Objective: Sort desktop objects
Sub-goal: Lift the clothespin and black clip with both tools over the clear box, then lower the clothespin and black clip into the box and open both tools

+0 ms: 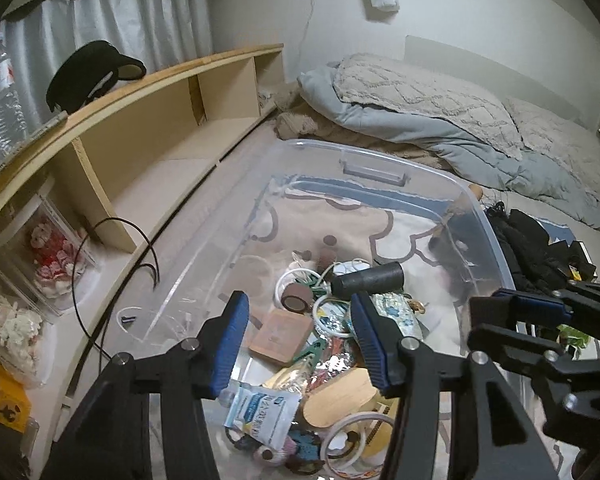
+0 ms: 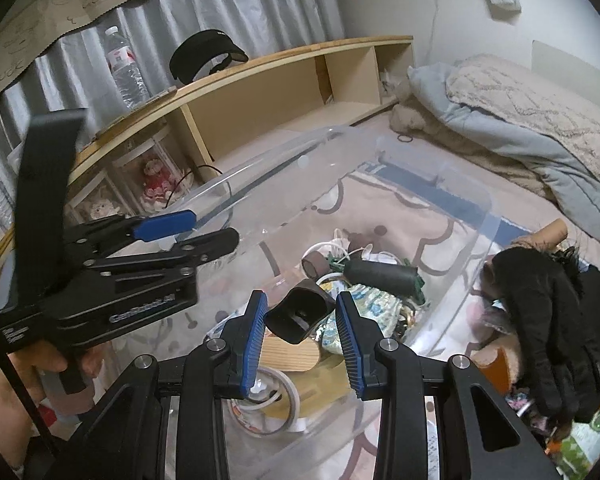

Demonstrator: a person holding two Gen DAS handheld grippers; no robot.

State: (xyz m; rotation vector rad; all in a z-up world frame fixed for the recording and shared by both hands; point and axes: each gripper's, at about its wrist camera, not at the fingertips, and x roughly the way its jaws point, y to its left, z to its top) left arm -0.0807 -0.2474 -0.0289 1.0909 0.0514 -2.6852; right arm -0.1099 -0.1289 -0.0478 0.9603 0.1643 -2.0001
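- Left wrist view: the left gripper (image 1: 300, 328) hangs over a clear plastic bin (image 1: 496, 248) on the bed, its blue pads spread well apart with nothing between them.
- Straight below those pads, the bin floor holds a heap of small things: a dark cylinder (image 1: 368, 280), a roll of brown tape (image 1: 296, 298), a flat brown block (image 1: 282, 334), a white sachet (image 1: 262, 410) and a ring of pale tape (image 1: 350, 438).
- From the right wrist view, the right gripper (image 2: 300, 330) has its pads part-way open; a small black box-shaped piece (image 2: 300, 314) sits between them, but I cannot tell whether they press on it.
- Just outside the bin's right wall lies a black glove (image 2: 552, 320) among other clutter.
- A wooden shelf (image 1: 148, 80) runs along the far side, with a black visor (image 1: 92, 74) on top.
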